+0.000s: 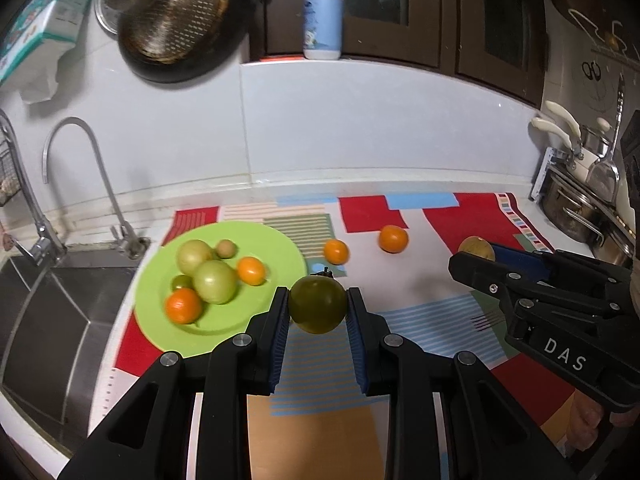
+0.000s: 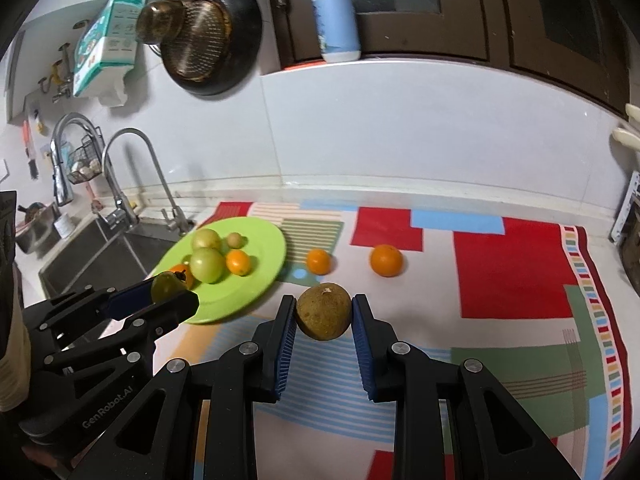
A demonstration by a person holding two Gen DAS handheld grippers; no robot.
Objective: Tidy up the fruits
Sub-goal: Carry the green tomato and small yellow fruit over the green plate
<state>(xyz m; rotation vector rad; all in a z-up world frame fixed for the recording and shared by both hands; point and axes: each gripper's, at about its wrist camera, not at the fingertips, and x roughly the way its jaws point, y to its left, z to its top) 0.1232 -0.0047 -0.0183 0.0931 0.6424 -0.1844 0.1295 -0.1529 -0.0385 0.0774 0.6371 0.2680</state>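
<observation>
My left gripper is shut on a dark green tomato and holds it above the mat, just right of the green plate. The plate holds several fruits: green ones and small oranges. My right gripper is shut on a brown round fruit over the mat. Two oranges lie loose on the mat, a small one and a larger one. The left gripper with its tomato also shows in the right wrist view, at the plate's near edge.
A patterned mat covers the counter. A steel sink with taps lies left of the plate. Pots and utensils stand at the right. A pan hangs on the wall; a soap bottle stands on the ledge.
</observation>
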